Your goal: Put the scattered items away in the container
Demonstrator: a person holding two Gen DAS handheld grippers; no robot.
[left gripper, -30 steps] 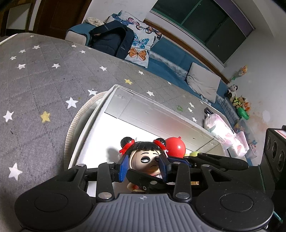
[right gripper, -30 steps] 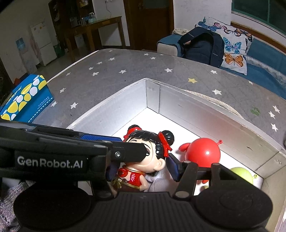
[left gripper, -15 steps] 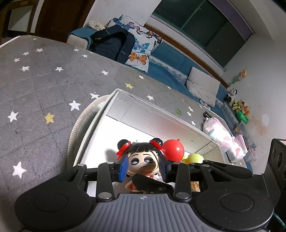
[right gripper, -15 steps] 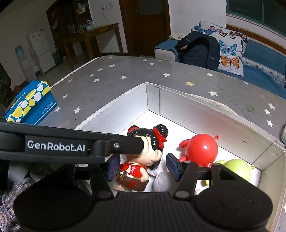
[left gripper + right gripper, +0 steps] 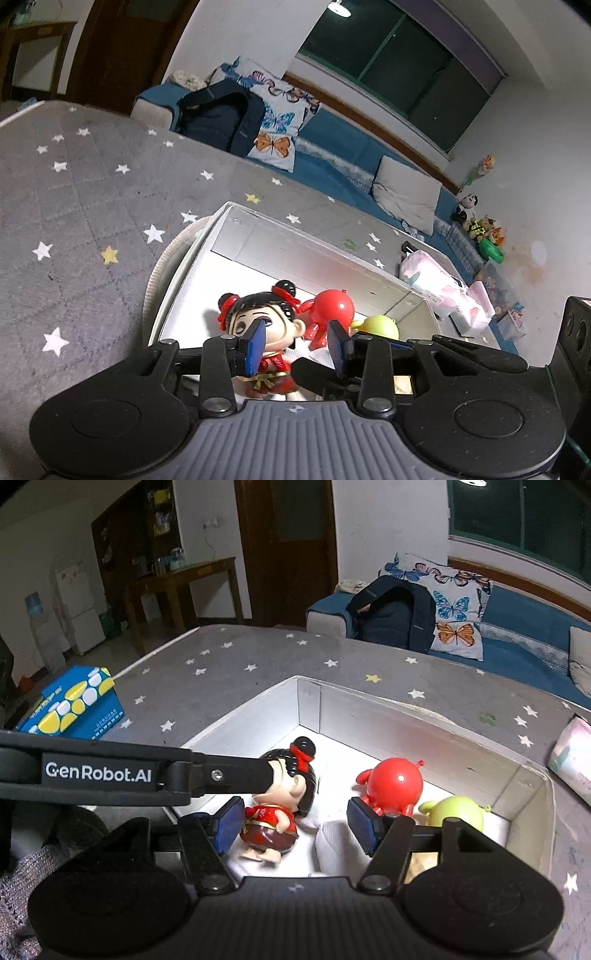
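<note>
Right wrist view: the glossy hard-plastic doll figurine w/ black hair buns and a red costume [image 5: 275,808] sits inside the white rectangular cardboard box [image 5: 436,734], which rests on the grey star-print quilted bed [image 5: 258,661]. The right tongs [image 5: 293,825] are opening; the doll is between the blue pads, w/ the left pad just beside its body and the right pad clear of it, so no real squeeze shows. The left tongs [image 5: 298,345] stand wide open at the doll's head level w/ the pads not pressing it, as far as the left wrist view tells. Beside the doll, in the same box, sit a round red plastic toy w/ short legs [image 5: 393,784] and a yellow-green round plastic toy [image 5: 458,812], plus some white soft cloth [image 5: 332,840] underneath (a sock or rag, can't tell). Handling, as a judgement: the doll looks light, rigid and slick, top-heavy from the big head, so a pinch on the round head would likely slip; the narrower red torso is the better hold, pads on opp. sides. Thin hair buns and bows seem the fragile bits, so avoid them. A blue-and-yellow patterned carton [image 5: 72,705] lies well apart on the bed edge.
</note>
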